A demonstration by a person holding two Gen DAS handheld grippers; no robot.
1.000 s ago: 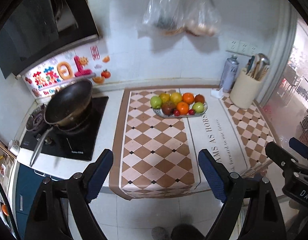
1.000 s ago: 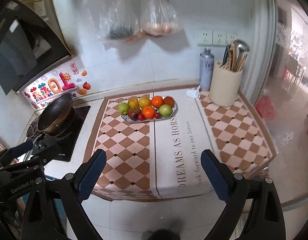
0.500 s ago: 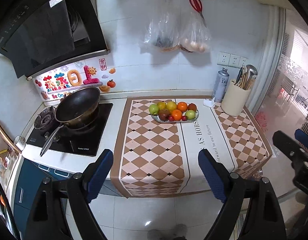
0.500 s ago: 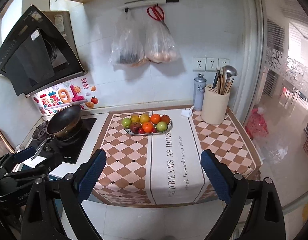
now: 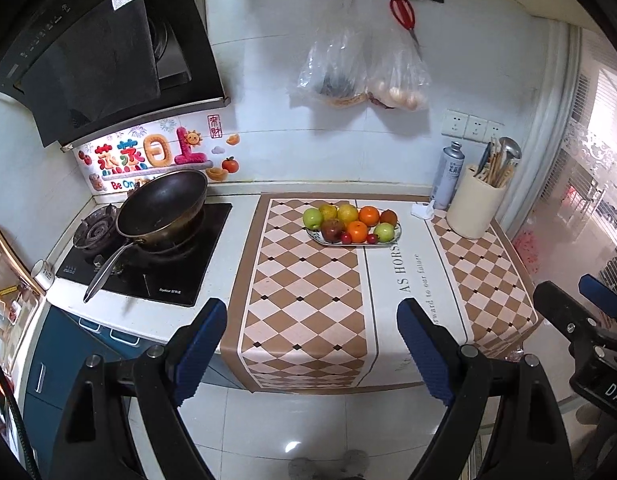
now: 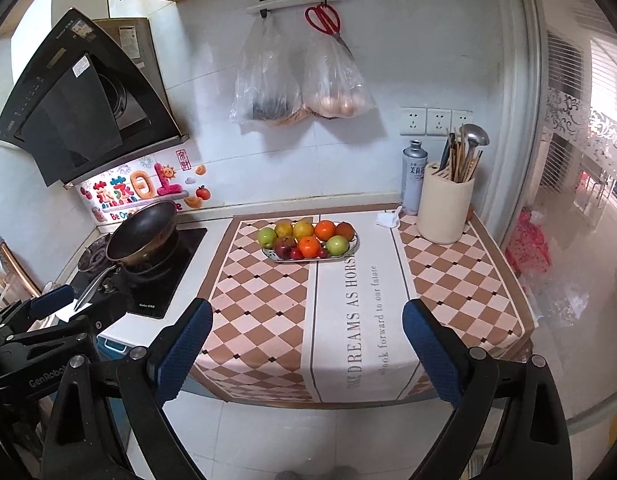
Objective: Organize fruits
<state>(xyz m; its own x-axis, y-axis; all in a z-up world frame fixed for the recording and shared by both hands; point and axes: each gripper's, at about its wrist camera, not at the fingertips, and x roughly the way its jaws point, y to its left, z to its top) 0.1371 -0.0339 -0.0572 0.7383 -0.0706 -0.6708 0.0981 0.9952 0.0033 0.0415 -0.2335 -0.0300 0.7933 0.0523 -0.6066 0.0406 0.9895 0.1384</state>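
**Left wrist view: fruit sits on its tray, both grippers held back**

Left wrist view shows the fruit (image 5: 350,222) piled on an oval tray (image 5: 390,241) at the back of the checkered cloth (image 5: 304,300) — green apples, oranges, a red apple, small red ones. Beside it stand a spray can (image 5: 448,176) and a utensil holder (image 5: 474,210); a pan (image 5: 162,210) sits on the stove (image 5: 148,268). The left gripper (image 5: 312,354) and right gripper (image 6: 304,356) hang off the counter's front edge — fingers spread wide, nothing between them.
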